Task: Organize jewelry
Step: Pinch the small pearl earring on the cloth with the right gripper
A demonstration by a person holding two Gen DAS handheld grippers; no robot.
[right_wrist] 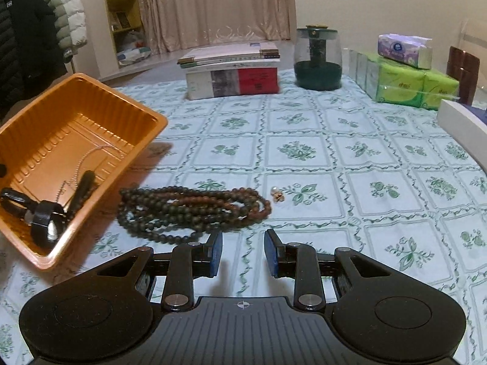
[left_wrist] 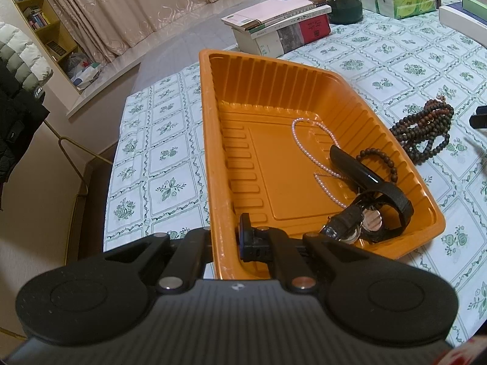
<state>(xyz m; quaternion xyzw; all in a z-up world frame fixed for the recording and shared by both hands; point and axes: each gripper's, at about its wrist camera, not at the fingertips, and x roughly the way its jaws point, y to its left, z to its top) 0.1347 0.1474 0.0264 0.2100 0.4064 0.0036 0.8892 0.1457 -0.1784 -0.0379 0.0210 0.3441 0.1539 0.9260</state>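
An orange plastic tray (left_wrist: 207,121) sits at the table's left side, and my left gripper (left_wrist: 223,238) is shut on its near wall, one finger inside and one outside. In the right wrist view the tray (right_wrist: 76,112) looks tipped, its far end raised over a shadow. Inside lie a pearl necklace (left_wrist: 307,149), a small dark bead bracelet (left_wrist: 380,158) and a black watch (left_wrist: 368,213). A long coil of dark wooden beads (right_wrist: 188,210) lies on the cloth beside the tray, with a small pearl-and-gold piece (right_wrist: 277,195) to its right. My right gripper (right_wrist: 243,252) hovers open just in front of the coil, with nothing between its fingers.
At the back stand a stack of books (right_wrist: 232,73), a green glass jar (right_wrist: 318,60), tissue packs (right_wrist: 408,82) and a white box (right_wrist: 462,121). The table's edge runs just left of the tray (left_wrist: 121,140). Coats (right_wrist: 36,30) hang beyond it.
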